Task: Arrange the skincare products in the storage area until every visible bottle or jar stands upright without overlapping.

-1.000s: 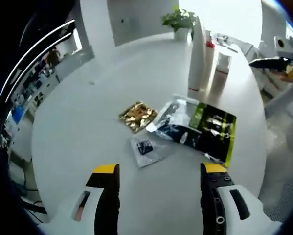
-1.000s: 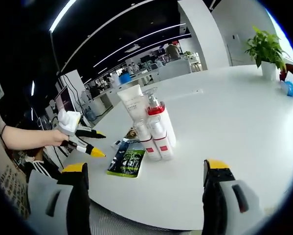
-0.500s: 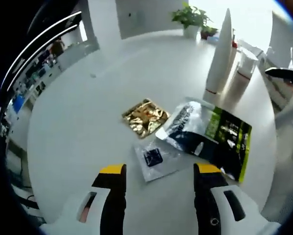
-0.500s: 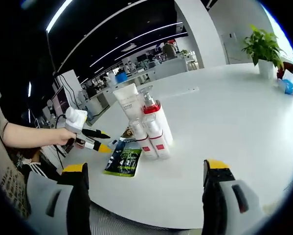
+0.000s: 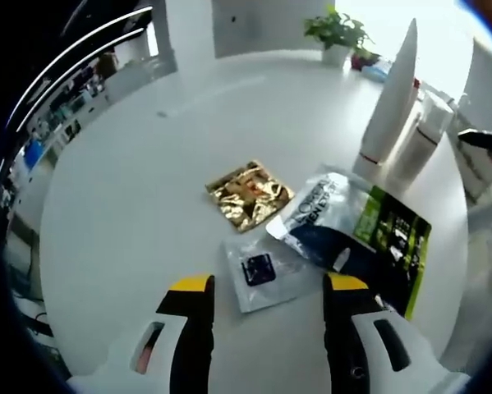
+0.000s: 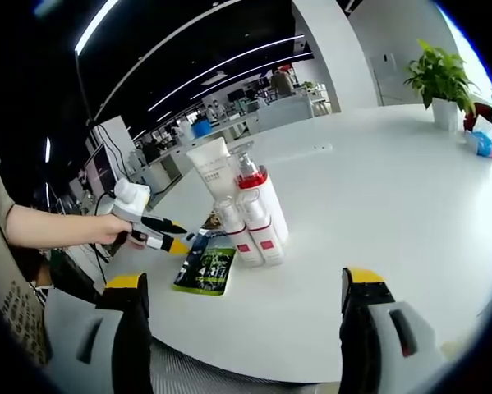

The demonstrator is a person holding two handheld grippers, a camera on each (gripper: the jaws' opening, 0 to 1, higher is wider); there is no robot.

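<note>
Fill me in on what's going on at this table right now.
A person is tidying skincare items on a white round table with a gripper in each hand. The left gripper, jaws open, hovers over a small clear sachet, beside a gold sachet and a black-and-green pouch lying flat. The right gripper is open and holds nothing, facing a cluster of upright white bottles with red trim. Nothing is gripped yet.

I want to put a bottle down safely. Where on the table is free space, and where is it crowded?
The white table is bare between the bottle cluster and the potted plant. It is crowded around the gold sachet, clear sachet and green-black pouch, beside the bottles, where the left gripper hovers.
</note>
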